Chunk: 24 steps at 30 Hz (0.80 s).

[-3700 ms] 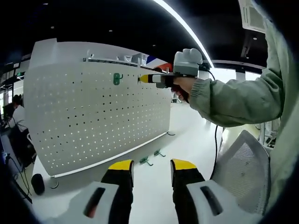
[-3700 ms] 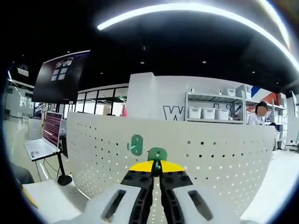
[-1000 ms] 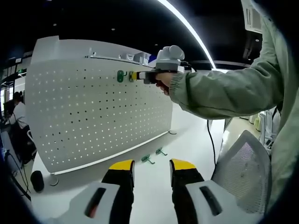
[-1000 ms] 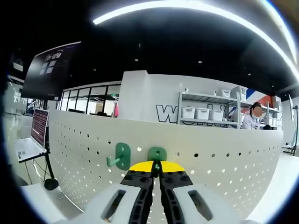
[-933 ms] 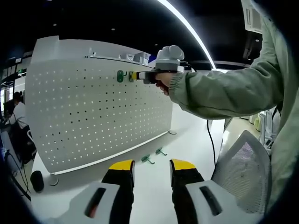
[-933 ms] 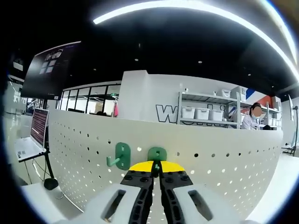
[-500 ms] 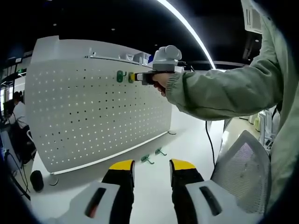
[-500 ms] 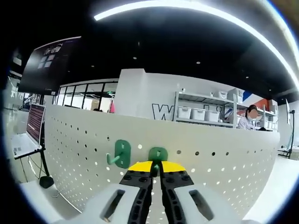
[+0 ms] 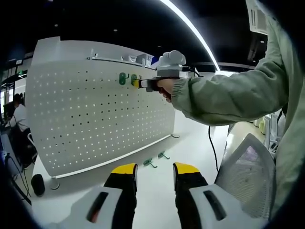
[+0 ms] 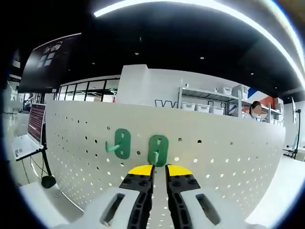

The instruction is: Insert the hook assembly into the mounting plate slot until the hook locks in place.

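The right gripper [image 10: 159, 170] had its fingers released just below a green hook [image 10: 157, 149] seated in the pegboard [image 10: 228, 157]; the left gripper [image 9: 155, 171] hung released.

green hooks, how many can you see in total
4: two side by side on the pegboard, left hook and right hook; two lying on the table, one beside another. More may be hidden.

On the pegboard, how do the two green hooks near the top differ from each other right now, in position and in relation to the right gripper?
The left green hook hangs off to the side of the right gripper, while the right green hook sits directly above its yellow tips. The left green hook's prong points left; the right green hook's prong points toward the camera. Both are green and seated on the white pegboard.
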Tool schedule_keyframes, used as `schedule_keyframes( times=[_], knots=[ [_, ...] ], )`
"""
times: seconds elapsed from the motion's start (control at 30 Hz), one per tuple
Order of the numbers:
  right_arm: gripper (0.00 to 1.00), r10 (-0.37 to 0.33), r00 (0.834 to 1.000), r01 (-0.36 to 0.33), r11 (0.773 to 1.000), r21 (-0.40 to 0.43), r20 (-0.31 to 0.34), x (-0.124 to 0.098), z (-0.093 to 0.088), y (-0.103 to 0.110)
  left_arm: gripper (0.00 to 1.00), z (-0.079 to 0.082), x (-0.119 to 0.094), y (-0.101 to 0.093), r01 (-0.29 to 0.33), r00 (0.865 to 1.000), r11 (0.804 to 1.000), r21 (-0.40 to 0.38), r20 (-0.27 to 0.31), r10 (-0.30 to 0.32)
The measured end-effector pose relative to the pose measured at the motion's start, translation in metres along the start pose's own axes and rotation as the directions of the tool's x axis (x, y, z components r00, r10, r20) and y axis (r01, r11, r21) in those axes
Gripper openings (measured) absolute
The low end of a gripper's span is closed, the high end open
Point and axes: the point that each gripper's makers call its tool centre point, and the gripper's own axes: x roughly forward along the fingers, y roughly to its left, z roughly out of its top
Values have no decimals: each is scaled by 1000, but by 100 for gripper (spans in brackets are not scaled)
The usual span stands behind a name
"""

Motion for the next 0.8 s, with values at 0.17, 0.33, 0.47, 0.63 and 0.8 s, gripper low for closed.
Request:
schedule_keyframes(
  times=[0.17,0.33,0.47,0.63,0.8],
  knots=[
    [12,6,1000,-5,1000,21,-30,-4,-10,-1,31,0,1,-2,4,1000,1000,1,-2,-4],
    [13,17,999,-16,1000,26,-41,-7,-14,1,31,1,1,-5,6,1000,1000,4,3,-6],
    [13,32,998,-31,999,30,-49,-10,-16,4,31,1,0,-6,4,1000,1000,3,4,-4],
    [16,60,996,-57,997,49,-66,-14,-20,8,31,1,-1,-7,2,1000,1000,3,4,-2],
    [19,90,991,-83,994,70,-97,-19,-28,13,31,2,-2,-9,1,1000,1000,7,6,-1]
  ],
)
